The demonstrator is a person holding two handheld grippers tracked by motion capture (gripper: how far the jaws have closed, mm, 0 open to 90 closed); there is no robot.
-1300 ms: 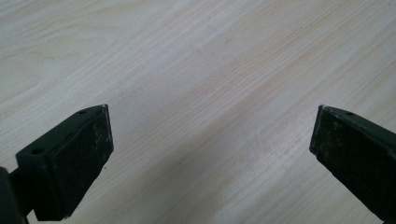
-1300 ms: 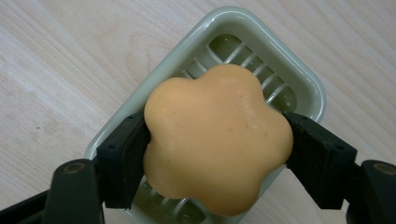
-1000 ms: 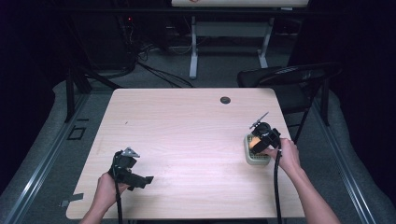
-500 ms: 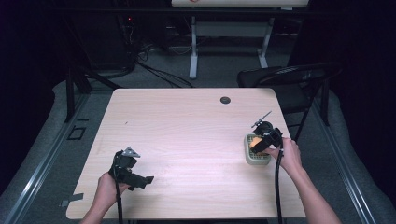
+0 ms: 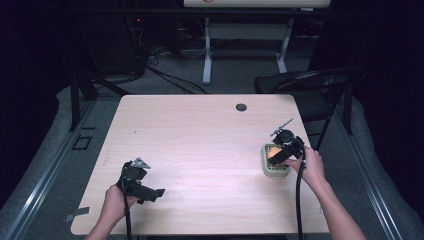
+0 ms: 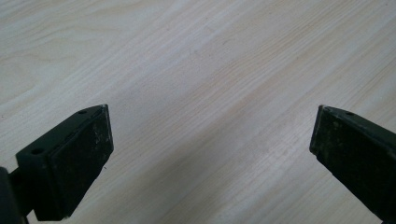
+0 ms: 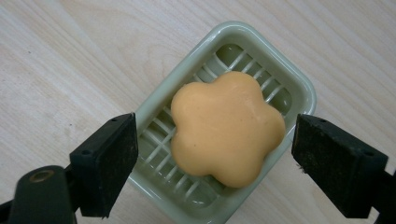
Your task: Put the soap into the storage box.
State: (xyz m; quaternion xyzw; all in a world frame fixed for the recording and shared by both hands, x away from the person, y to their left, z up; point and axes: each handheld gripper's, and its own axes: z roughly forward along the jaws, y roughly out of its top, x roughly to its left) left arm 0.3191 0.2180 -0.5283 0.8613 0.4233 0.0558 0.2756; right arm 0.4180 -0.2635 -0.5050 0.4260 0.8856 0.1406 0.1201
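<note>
An orange flower-shaped soap [image 7: 225,127] lies in a pale green slatted soap dish [image 7: 275,81] on the wooden table. My right gripper [image 7: 215,168] hovers over it, open, one jaw on each side of the soap and apart from it. In the high view that dish [image 5: 274,171] sits near the table's right edge under the right gripper [image 5: 283,149]. At the front left of the table my left gripper [image 5: 145,189] is open, with bare wood between its jaws [image 6: 210,154].
The wooden table [image 5: 200,145] has a small dark cable hole [image 5: 241,107] near its far edge. A black folding chair [image 5: 310,85] stands off the far right corner. A white desk frame [image 5: 240,45] and cables lie on the floor beyond.
</note>
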